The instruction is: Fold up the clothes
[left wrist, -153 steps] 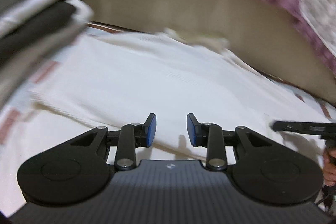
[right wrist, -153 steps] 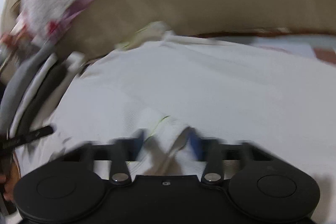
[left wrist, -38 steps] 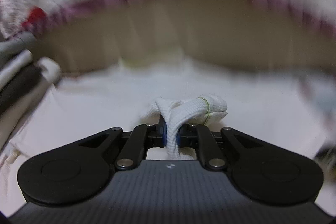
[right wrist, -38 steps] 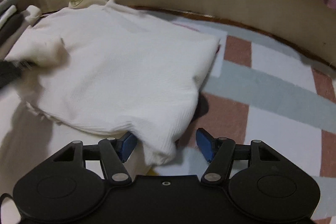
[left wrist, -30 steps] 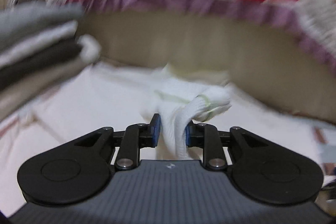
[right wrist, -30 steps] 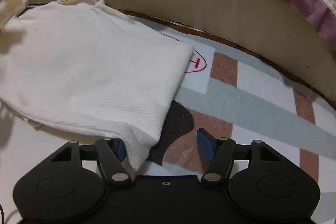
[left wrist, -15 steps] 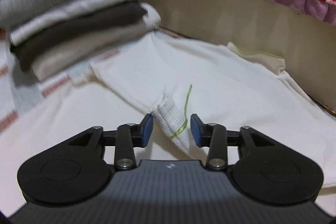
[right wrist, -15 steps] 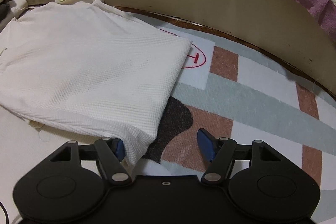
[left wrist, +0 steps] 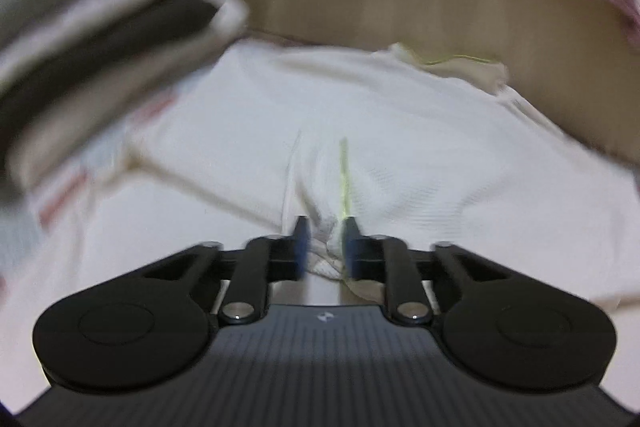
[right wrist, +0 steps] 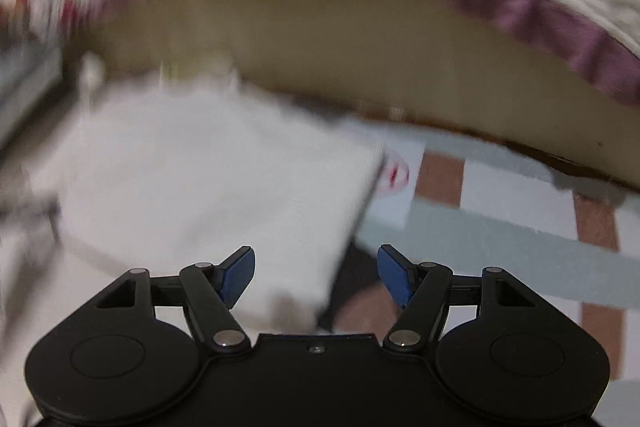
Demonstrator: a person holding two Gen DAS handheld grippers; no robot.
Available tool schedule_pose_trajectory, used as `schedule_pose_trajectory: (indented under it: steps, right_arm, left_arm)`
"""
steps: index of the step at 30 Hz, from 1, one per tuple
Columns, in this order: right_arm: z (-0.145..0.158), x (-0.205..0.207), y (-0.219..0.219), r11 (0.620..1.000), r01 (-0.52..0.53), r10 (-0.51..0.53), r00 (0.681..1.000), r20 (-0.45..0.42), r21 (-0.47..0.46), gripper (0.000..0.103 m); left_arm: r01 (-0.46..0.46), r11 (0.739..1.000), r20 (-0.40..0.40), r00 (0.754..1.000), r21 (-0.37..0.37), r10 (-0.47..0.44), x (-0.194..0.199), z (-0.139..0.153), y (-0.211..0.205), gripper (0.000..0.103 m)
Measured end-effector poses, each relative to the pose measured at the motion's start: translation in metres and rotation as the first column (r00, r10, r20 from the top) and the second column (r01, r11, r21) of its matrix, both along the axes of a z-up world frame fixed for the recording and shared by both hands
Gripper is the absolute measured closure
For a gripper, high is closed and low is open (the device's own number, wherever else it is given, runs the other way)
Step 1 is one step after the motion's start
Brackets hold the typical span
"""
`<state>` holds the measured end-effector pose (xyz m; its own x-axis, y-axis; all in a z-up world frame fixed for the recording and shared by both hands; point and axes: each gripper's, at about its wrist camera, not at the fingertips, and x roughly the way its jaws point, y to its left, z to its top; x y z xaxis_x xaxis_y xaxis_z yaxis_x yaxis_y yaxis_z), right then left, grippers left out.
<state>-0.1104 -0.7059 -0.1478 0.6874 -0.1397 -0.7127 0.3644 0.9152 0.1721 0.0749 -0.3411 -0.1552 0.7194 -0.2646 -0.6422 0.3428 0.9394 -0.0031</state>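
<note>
A white ribbed shirt (left wrist: 400, 147) lies partly folded on the mat, its collar toward the bed base. My left gripper (left wrist: 325, 243) has its jaws close on either side of the shirt's sleeve cuff with a yellow-green stitch line (left wrist: 343, 179); the view is blurred. In the right wrist view the same shirt (right wrist: 208, 179) lies to the left. My right gripper (right wrist: 316, 275) is open and empty, hovering over the shirt's right near corner.
A stack of folded clothes (left wrist: 92, 39) stands at the left. The beige bed base (right wrist: 360, 55) with a purple-trimmed quilt (right wrist: 520, 7) runs along the back. A patterned mat (right wrist: 500, 227) with brown and grey blocks extends to the right.
My left jaws have narrowed onto the sleeve cuff and the gripper has moved forward. My right gripper has lifted off the shirt's corner and tilted up; it stays open.
</note>
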Motion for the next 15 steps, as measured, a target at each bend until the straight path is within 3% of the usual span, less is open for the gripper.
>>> schedule_pose_trajectory:
  steps: [2, 4, 7, 9, 11, 12, 13, 15]
  right_arm:
    - [0.001, -0.001, -0.009, 0.996, 0.087, -0.087, 0.995, 0.055, -0.010, 0.029]
    - [-0.004, 0.003, -0.018, 0.990, 0.142, -0.143, 0.986, 0.084, 0.014, 0.029]
    - [-0.017, 0.012, -0.026, 0.976, 0.154, -0.177, 0.974, 0.143, 0.153, 0.029]
    - [-0.026, 0.018, -0.024, 0.963, 0.127, -0.171, 0.970, 0.174, 0.237, 0.029]
    - [-0.033, 0.026, -0.015, 0.959, 0.080, -0.130, 0.976, 0.173, 0.271, 0.030]
    - [-0.035, 0.030, -0.011, 0.964, 0.066, -0.110, 0.981, 0.159, 0.259, 0.030]
    - [-0.037, 0.034, -0.005, 0.974, 0.063, -0.092, 0.988, 0.126, 0.218, 0.030]
    - [-0.043, 0.043, 0.005, 0.992, 0.091, -0.093, 0.996, 0.019, 0.087, 0.030]
  left_arm:
    - [0.035, 0.997, 0.064, 0.997, 0.062, -0.039, -0.008, 0.009, -0.012, 0.092]
    - [0.055, 0.996, 0.112, 0.992, 0.063, -0.062, -0.010, 0.022, -0.019, 0.094]
    - [0.111, 0.993, 0.220, 0.969, 0.036, -0.116, -0.014, 0.048, -0.028, 0.098]
    - [0.164, 0.986, 0.309, 0.937, 0.026, -0.164, -0.022, 0.069, -0.033, 0.103]
    - [0.229, 0.973, 0.404, 0.894, -0.032, -0.197, -0.033, 0.091, -0.031, 0.103]
    - [0.256, 0.962, 0.416, 0.888, -0.092, -0.196, -0.034, 0.099, -0.026, 0.103]
    - [0.279, 0.946, 0.415, 0.890, -0.164, -0.191, -0.033, 0.106, -0.021, 0.103]
    - [0.239, 0.942, 0.340, 0.928, -0.235, -0.151, -0.021, 0.103, -0.012, 0.103]
